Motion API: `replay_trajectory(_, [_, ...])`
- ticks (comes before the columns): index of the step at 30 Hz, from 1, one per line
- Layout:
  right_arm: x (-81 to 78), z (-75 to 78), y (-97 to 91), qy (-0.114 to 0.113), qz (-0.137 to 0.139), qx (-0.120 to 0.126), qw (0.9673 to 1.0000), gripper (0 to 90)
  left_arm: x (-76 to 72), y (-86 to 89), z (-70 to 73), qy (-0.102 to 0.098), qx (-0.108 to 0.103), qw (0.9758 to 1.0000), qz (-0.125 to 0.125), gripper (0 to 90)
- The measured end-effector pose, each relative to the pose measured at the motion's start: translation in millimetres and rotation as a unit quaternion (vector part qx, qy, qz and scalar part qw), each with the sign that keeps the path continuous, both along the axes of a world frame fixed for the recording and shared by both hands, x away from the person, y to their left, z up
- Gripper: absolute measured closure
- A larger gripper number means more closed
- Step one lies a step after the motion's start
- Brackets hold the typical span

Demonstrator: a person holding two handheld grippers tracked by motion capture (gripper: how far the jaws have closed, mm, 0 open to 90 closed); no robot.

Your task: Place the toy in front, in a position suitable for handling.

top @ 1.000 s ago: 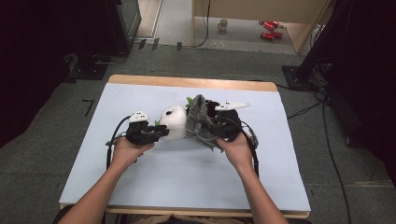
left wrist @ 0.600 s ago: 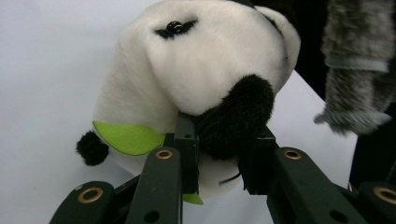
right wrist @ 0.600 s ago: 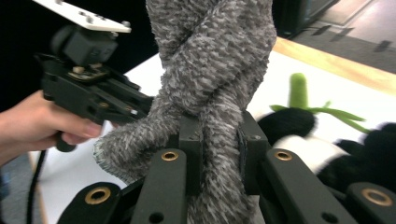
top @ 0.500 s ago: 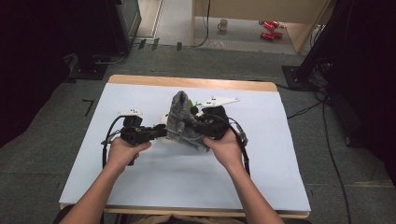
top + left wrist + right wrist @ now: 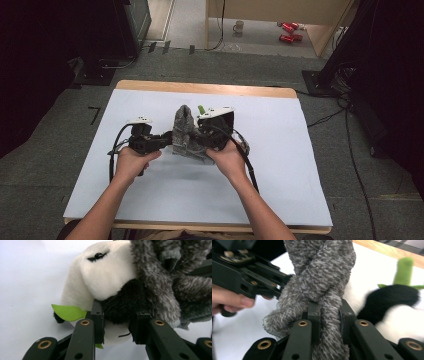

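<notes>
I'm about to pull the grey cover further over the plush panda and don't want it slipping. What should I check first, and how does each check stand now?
1. Right gripper clamped on the grey fuzzy cover: ok, jaws pinch a fold.
2. Left gripper gripping the plush panda: ok, jaws press its black part.
3. Panda's head free of the cover: ok, white face shows.
4. Green leaf clear of the jaws: cannot tell, it lies against the left jaw.
5. Room on the table: ok.
</notes>
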State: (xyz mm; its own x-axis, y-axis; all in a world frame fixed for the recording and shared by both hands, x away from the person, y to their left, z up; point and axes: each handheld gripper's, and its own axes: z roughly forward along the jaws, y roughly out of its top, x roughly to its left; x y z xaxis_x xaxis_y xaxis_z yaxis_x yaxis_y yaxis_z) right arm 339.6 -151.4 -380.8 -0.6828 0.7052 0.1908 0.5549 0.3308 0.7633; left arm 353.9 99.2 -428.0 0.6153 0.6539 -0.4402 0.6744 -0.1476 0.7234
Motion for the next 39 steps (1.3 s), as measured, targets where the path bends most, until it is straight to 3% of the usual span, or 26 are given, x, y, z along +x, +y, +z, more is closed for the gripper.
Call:
replay_trajectory(3, [1.0,-1.9,-8.9,0.002,-0.018,-0.014,0.9997,76.9,1.3,2.0,-1.4,0.002,-0.002,1.0000,0.002,69.3])
replay_trajectory(8, [2.2,-5.3,-25.4,0.010,-0.027,-0.005,0.9996,77.0,0.3,-1.4,-1.3,-0.008,-0.003,1.0000,0.000,68.9])
replay_trajectory(20, [1.8,2.5,-54.8,0.008,-0.051,0.007,0.9986,76.9,3.6,1.7,-3.7,-0.003,-0.012,0.9999,0.005,68.1])
replay_trajectory(28, [1.9,5.8,-85.1,0.009,-0.083,0.014,0.9964,76.8,4.0,2.6,-5.0,-0.005,-0.015,0.9999,0.005,67.7])
replay_trajectory(39, [4.1,5.5,-117.0,0.006,-0.124,-0.006,0.9922,76.9,4.9,4.3,-5.9,-0.002,-0.015,0.9999,0.009,67.5])
